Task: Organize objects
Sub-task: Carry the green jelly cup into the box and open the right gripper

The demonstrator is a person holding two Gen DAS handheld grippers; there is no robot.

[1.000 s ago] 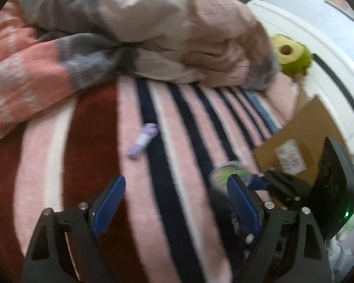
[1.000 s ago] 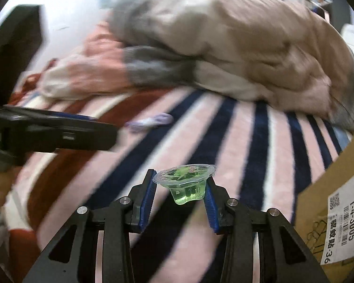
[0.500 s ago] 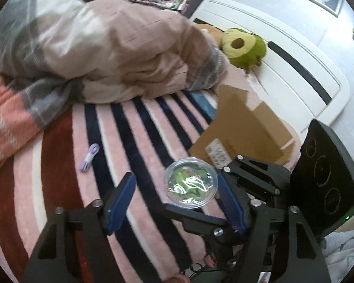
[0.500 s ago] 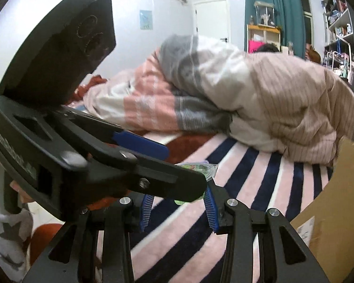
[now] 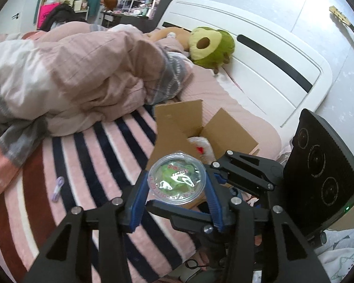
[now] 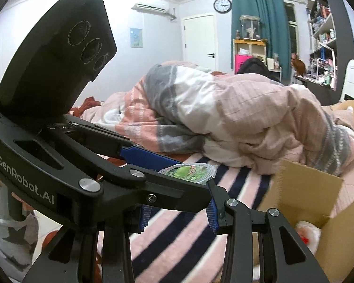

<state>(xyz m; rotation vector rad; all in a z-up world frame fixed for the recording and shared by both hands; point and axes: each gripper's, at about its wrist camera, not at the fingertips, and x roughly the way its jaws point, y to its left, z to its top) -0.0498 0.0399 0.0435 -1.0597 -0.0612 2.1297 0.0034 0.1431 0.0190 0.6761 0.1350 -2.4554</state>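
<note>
A clear jelly cup [image 5: 177, 184] with green filling and a sealed lid hangs above the striped blanket. My right gripper [image 6: 178, 208] is shut on the cup's body below the lid [image 6: 188, 171]. My left gripper [image 5: 176, 175] crosses it from the side. Its jaws are closing, with the cup between the blue pads [image 5: 138, 200], which stand right at the lid's rim. In the right wrist view the left gripper's near finger [image 6: 167, 191] hides most of the cup. An open cardboard box [image 5: 177, 122] stands just beyond, on the bed.
A white and red soft thing [image 5: 200, 146] lies inside the box. A small purple tie [image 5: 57, 188] lies on the striped blanket [image 5: 94, 153]. A bunched duvet [image 5: 70, 75], an avocado plush [image 5: 210, 47] and the white headboard [image 5: 259, 59] lie farther back.
Both grippers have risen off the blanket with the cup in the right one. The left gripper has come across to the cup and its jaws have narrowed around it.
</note>
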